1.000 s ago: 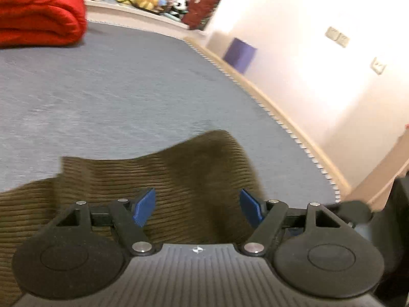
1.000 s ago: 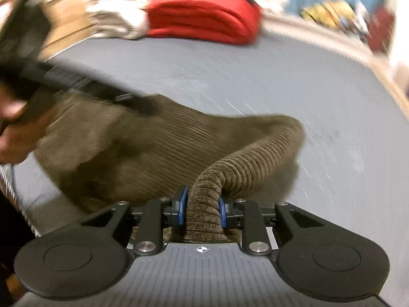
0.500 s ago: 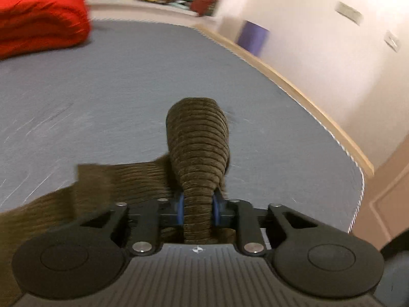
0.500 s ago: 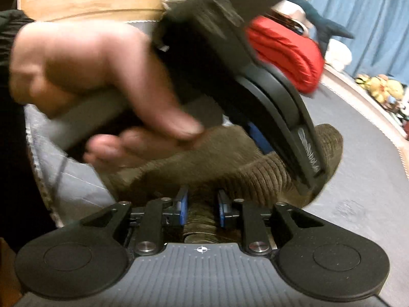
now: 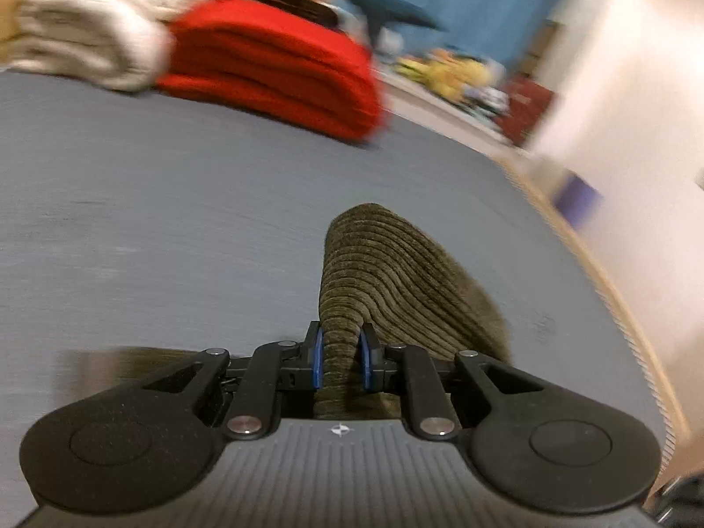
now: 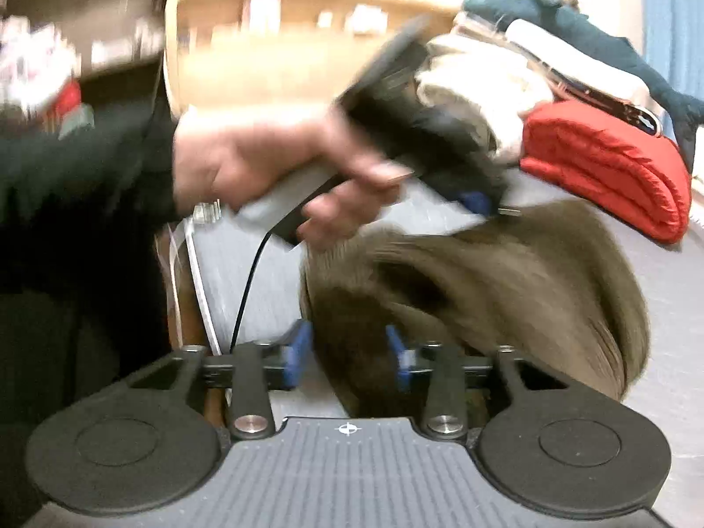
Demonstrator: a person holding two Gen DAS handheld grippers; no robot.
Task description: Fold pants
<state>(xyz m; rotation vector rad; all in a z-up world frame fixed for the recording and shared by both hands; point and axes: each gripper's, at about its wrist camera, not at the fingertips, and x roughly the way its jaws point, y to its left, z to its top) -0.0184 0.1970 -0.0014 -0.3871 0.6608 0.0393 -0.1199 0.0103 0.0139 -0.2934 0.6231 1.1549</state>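
Olive-brown ribbed corduroy pants (image 5: 396, 281) carry fine parallel ridges. They lie on a plain blue-grey flat bed surface (image 5: 154, 202). Beyond the pants sits a bright red folded quilt (image 5: 281, 66), and beside it a cream folded blanket (image 5: 88, 39).

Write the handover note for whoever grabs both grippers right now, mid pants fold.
Left gripper: shut on a bunched fold of the brown corduroy pants, lifted above the grey mat.
Right gripper: jaws have just been opening; pants fabric lies between them, but the blue pads look spread, so treat it as released.
Left hand is carrying its gripper across over the pants, toward the red folded blanket side.
Done: one end picked up and being brought over.
Left: lay that end down on the rest, release, smooth, then make any further fold. View is blurred; check alignment first.
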